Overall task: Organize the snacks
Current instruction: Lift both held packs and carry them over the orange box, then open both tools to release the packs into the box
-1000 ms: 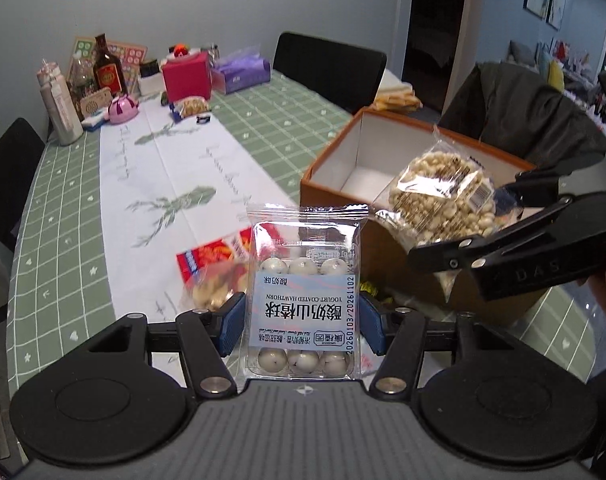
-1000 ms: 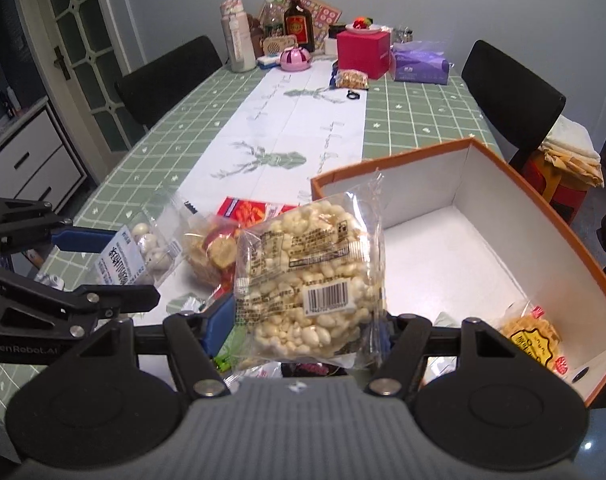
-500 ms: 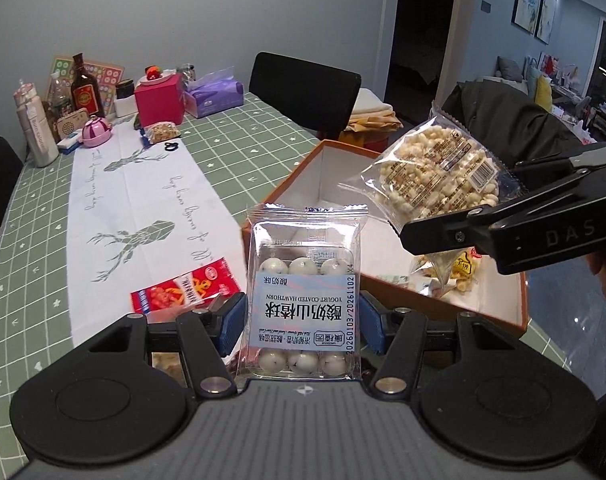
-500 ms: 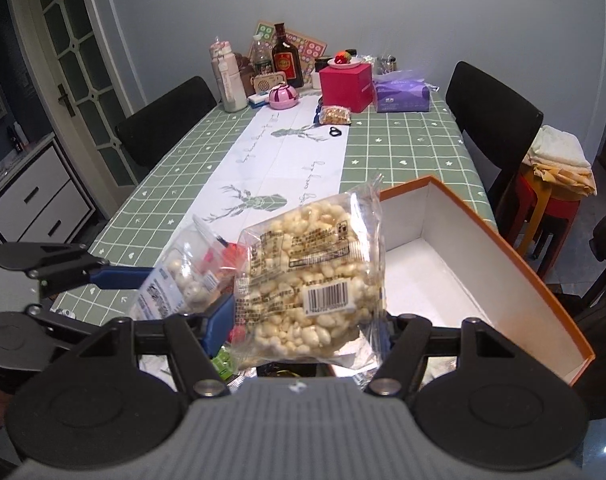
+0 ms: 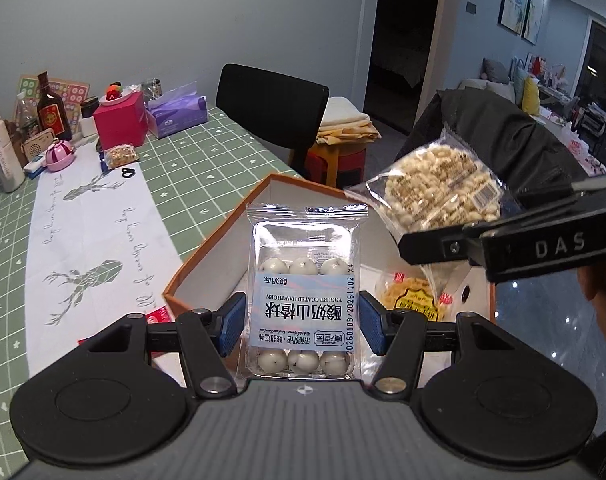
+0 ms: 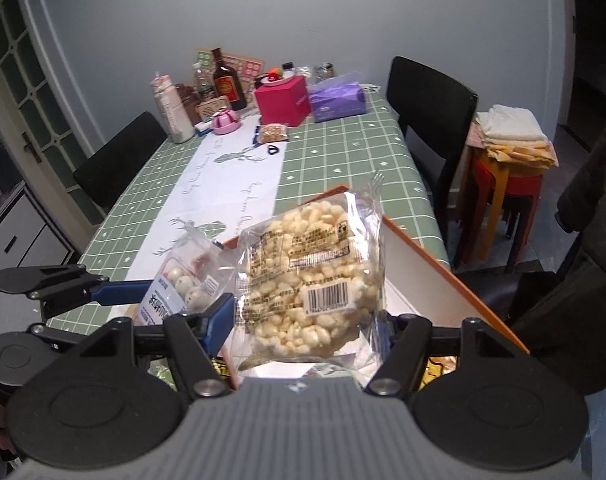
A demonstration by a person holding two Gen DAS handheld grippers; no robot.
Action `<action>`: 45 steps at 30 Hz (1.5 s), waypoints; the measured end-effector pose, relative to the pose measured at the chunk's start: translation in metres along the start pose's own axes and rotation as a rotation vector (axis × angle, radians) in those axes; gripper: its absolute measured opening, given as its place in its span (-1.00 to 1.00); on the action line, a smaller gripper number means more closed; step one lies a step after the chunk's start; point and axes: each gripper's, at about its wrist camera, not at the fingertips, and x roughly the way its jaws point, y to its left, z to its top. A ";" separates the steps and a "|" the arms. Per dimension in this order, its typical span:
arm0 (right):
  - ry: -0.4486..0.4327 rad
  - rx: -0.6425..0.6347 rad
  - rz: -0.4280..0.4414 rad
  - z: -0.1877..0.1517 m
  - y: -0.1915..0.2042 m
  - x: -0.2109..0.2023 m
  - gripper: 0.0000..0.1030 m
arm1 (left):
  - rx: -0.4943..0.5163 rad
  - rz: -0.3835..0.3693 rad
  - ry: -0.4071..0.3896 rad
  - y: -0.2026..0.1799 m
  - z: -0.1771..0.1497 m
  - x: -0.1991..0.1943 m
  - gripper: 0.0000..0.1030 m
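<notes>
Clear crinkly plastic wraps the hawthorn pack (image 5: 305, 288), a flat rectangle with round white yogurt-coated balls in rows above and below its pale blue label. The left claw (image 5: 301, 325) is clamped on its two side edges with blue pads, holding it upright over the open box (image 5: 207, 256). At about 2 o'clock from it, the right claw (image 6: 307, 330) is clamped on the puffed-grain bag (image 6: 309, 280), a glossy transparent pouch, bulging and roundish, full of small pale knobbly puffs, with a barcode sticker low on its face. This bag also hangs above the box. The box is stiff card, orange outside with a smooth white lining; a yellow-printed snack packet (image 5: 413, 300) lies inside, at 3 o'clock from the hawthorn pack. The box stands on the worktop (image 5: 191, 168), covered in green checked cloth with a white deer-print runner (image 5: 83, 216).
</notes>
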 end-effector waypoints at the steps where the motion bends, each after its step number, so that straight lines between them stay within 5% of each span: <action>1: 0.002 0.008 -0.007 0.000 -0.005 0.001 0.27 | -0.011 -0.003 0.002 -0.002 0.003 0.004 0.31; 9: 0.051 0.059 -0.044 0.001 -0.035 0.020 0.27 | -0.038 0.002 0.042 -0.018 0.011 0.039 0.31; 22: 0.182 0.125 -0.090 -0.015 -0.059 0.065 0.27 | 0.058 0.075 0.155 -0.042 0.001 0.089 0.31; 45: 0.275 0.167 -0.127 -0.025 -0.068 0.109 0.28 | 0.063 0.082 0.245 -0.043 -0.015 0.125 0.40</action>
